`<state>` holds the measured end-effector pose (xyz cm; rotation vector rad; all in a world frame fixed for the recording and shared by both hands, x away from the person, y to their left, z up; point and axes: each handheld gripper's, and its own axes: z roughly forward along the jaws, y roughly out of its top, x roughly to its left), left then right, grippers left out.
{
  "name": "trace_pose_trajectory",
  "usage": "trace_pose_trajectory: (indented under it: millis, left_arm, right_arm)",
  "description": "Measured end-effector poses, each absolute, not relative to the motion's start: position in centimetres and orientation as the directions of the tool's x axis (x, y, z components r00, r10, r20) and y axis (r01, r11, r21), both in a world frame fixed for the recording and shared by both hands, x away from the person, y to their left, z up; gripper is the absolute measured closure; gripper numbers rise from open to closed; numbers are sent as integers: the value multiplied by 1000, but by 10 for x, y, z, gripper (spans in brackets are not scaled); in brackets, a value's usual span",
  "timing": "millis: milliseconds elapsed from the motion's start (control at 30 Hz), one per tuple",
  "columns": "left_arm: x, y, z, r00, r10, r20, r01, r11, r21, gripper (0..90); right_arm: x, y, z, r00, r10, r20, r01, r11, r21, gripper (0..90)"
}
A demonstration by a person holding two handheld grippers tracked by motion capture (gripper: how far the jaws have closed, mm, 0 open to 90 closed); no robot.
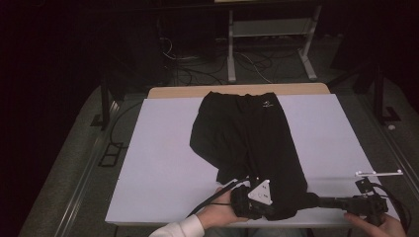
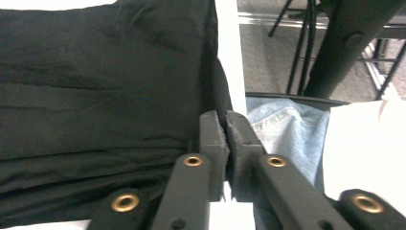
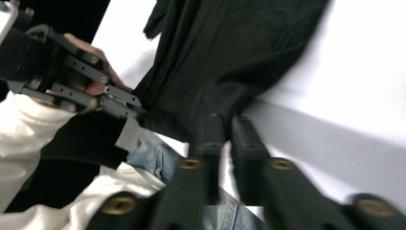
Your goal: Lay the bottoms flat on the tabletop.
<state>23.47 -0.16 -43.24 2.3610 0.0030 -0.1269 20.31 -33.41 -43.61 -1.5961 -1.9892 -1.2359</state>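
Black shorts [image 1: 249,148] spread on white table [image 1: 158,163], hem at near edge. Left gripper [image 2: 226,125] at hem, jaws parted by a narrow gap, nothing clamped. Right gripper [image 3: 229,125] just beside hem's right corner, jaws slightly parted, empty.

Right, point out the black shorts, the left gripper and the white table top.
black shorts [image 1: 247,133], high view, middle of the fabric.
left gripper [image 2: 225,125], left gripper view, between its two jaw tips.
white table top [image 1: 158,163], high view, bare part left of the shorts.
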Motion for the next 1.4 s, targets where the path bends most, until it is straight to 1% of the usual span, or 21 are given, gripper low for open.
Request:
trace_pose_trajectory:
  millis: [33,67,100,133,200,233,267,333,367,400,433,500,567,600,633,700,733,967,1133,1400]
  left_arm:
    - [236,0,-432,994,-26,-107,57,-707,705,692]
    - [237,2,-432,994,-17,-108,65,-702,709,612]
    - [238,4,-431,994,-5,-112,77,-698,712,612]
    - [240,7,-430,993,8,-119,91,-695,713,581]
    - [243,12,-427,991,29,-128,113,-686,719,500]
    - [245,15,-426,990,37,-133,122,-682,721,427]
    - [246,16,-425,990,42,-137,129,-677,724,427]
    - [250,21,-423,986,59,-156,156,-657,738,386]
    - [252,22,-423,984,66,-166,169,-648,742,329]
    - [253,23,-422,983,71,-168,174,-645,744,329]
    - [253,24,-422,982,73,-175,181,-638,749,308]
    - [255,26,-421,980,78,-184,191,-629,753,242]
    - [256,26,-420,979,86,-184,197,-627,754,161]
    - [256,26,-420,979,90,-182,198,-627,753,116]
    - [256,27,-418,981,97,-168,191,-623,758,91]
    - [257,28,-415,983,126,-137,185,-619,763,8]
    - [257,30,-414,982,132,-132,186,-616,766,0]
    - [263,44,-403,978,172,-116,196,-587,785,0]
    - [269,59,-392,976,200,-81,184,-576,797,0]
    - [288,95,-377,948,312,-65,222,-502,836,0]
  right_arm:
    - [203,-335,-435,-327,650,686,903,0,431,678]
    - [203,-336,-433,-327,673,664,894,-7,448,585]
    - [203,-336,-433,-327,673,664,894,-7,448,585]
    - [204,-335,-432,-332,687,647,886,-8,463,560]
    - [207,-334,-430,-342,701,626,873,-10,488,488]
    - [209,-332,-428,-366,700,614,860,2,510,427]
    - [209,-332,-428,-366,700,614,860,2,510,427]
    - [211,-328,-425,-394,703,592,844,22,536,374]
    - [213,-325,-422,-422,710,563,826,46,561,282]
    - [213,-325,-422,-422,710,563,826,46,561,282]
    - [213,-324,-421,-430,716,550,820,54,570,237]
    - [215,-321,-418,-452,725,520,801,74,594,151]
    - [216,-319,-416,-465,732,498,788,86,610,92]
    - [217,-318,-415,-471,736,486,781,92,617,25]
    - [217,-317,-414,-474,742,474,776,99,623,0]
    - [218,-316,-411,-495,742,453,762,119,637,0]
    - [220,-316,-408,-504,737,450,752,119,648,0]
    - [229,-310,-402,-535,721,441,734,138,665,0]
    - [240,-297,-394,-567,705,425,711,159,685,0]
    - [258,-273,-385,-619,679,394,675,203,710,0]
